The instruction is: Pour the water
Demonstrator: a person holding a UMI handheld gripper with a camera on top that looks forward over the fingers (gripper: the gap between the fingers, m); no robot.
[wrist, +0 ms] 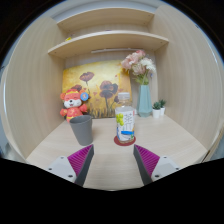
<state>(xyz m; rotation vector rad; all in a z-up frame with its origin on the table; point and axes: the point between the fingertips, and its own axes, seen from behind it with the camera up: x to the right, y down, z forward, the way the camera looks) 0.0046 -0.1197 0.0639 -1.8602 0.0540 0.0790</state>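
Approach step — your tongs (113,160) hold nothing, fingers spread wide. The water bottle (124,120) stands upright just ahead of them, slightly right of centre; the grey cup (82,129) sits ahead-left. Next you likely advance and close on the bottle — squarely, mid-body.

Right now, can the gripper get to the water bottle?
Probably yes. The water bottle stands upright on the table just ahead of the gripper, roughly in line with the gap between its open fingers. Nothing lies between them; the grey cup sits off to the left.
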